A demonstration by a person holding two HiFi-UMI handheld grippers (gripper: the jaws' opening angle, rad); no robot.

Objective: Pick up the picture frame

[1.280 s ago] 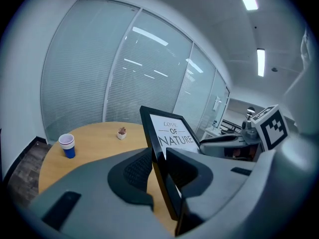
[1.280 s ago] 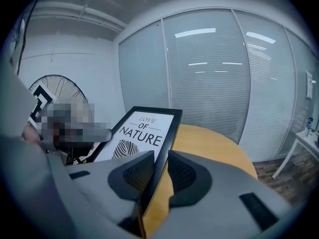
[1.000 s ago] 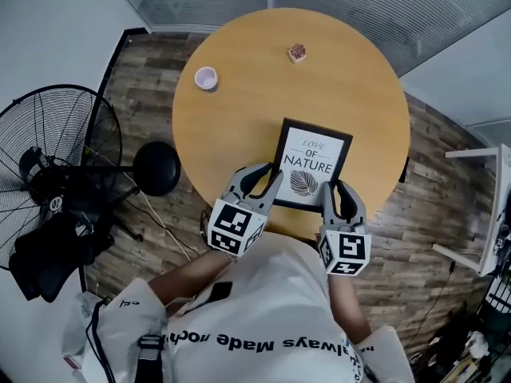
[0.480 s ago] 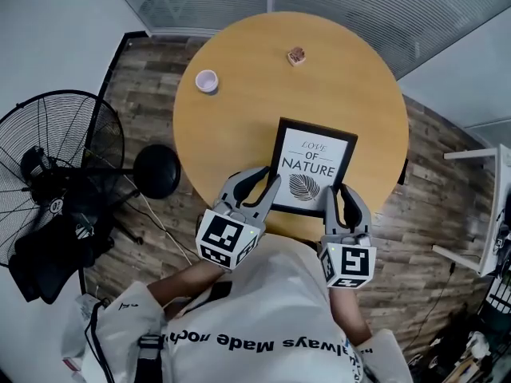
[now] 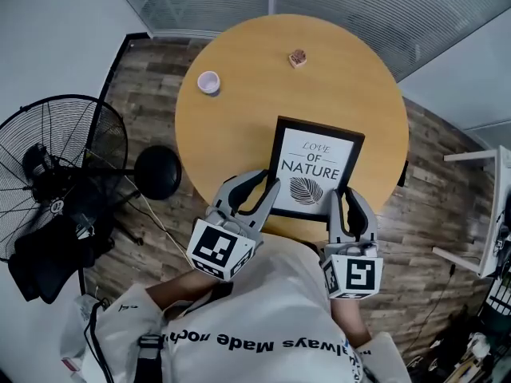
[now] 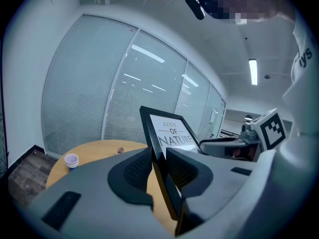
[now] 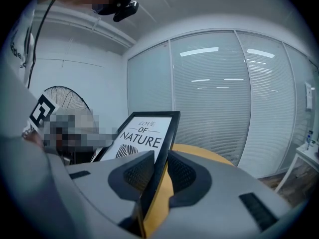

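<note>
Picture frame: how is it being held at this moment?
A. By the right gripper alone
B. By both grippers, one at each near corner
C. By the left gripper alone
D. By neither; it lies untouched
B: each gripper view shows its jaws clamped on the black edge of the picture frame, the left gripper at the near left corner and the right gripper at the near right.

Left gripper [image 5: 270, 186]: jaws clamped on the near left edge of the picture frame [image 5: 315, 170], one pad on its face, one behind. Angled forward and to the right.
Right gripper [image 5: 345, 198]: jaws clamped on the frame's near right edge the same way. Points almost straight ahead.
Both marker cubes [image 5: 219, 250] sit close to the torso. Bare forearms [image 5: 185, 282] run back under them, elbows bent and tucked in.
</note>
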